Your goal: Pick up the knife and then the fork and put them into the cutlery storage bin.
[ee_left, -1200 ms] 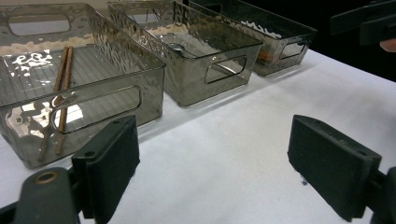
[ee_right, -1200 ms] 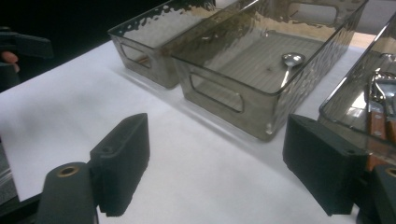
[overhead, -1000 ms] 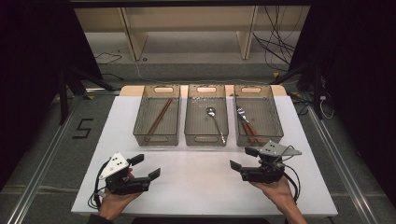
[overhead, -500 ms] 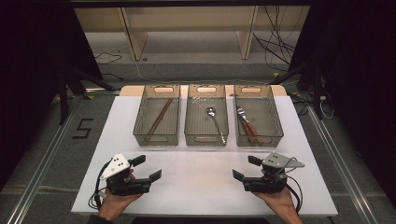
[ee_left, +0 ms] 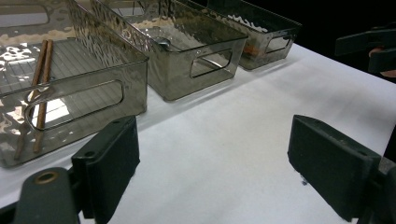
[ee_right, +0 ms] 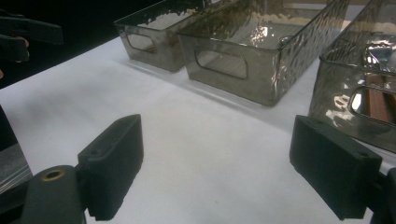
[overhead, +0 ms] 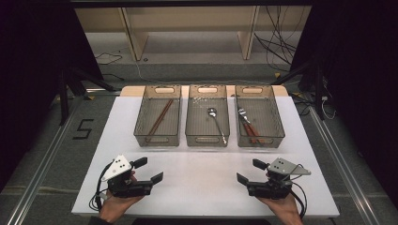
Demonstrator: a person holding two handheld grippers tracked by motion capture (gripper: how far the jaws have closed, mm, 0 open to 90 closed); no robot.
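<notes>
A white counter fills the lower middle of the high view. Across its upper part three smoky clear bins stand side by side: left bin, middle bin, right bin. The lower stretch is bare white surface.

Lab: dark curtains, floor rails, loose cables.

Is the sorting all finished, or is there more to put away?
It looks finished. The chopsticks lie in the left bin, the spoon in the middle bin, the fork in the right bin. The left gripper and right gripper are open, holding nothing. No cutlery shows on the table.
</notes>
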